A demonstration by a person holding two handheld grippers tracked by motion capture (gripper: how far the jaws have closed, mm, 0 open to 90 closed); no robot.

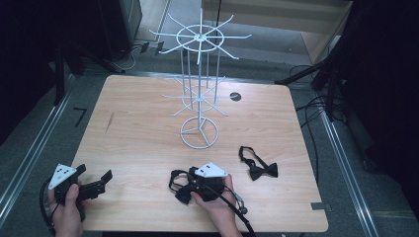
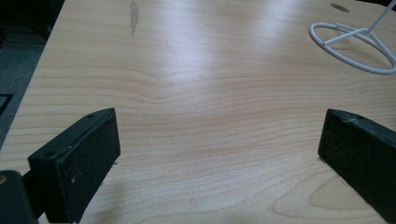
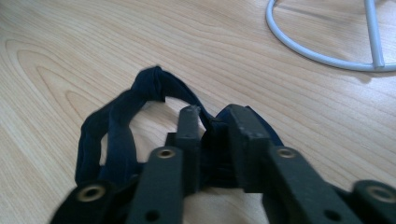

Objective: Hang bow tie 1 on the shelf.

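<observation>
A dark bow tie with its strap loop lies near the table's front edge. My right gripper is shut on its knot, with cloth pinched between the two black jaws; in the high view that gripper sits under a hand. A second black bow tie lies flat to the right of it, apart from both grippers. My left gripper rests at the front left corner, and its jaws stand wide open over bare wood.
A white wire display rack with spoke arms stands mid-table on a ring base, also seen as the ring base and the ring base. The wooden table has a dark round hole at the back right.
</observation>
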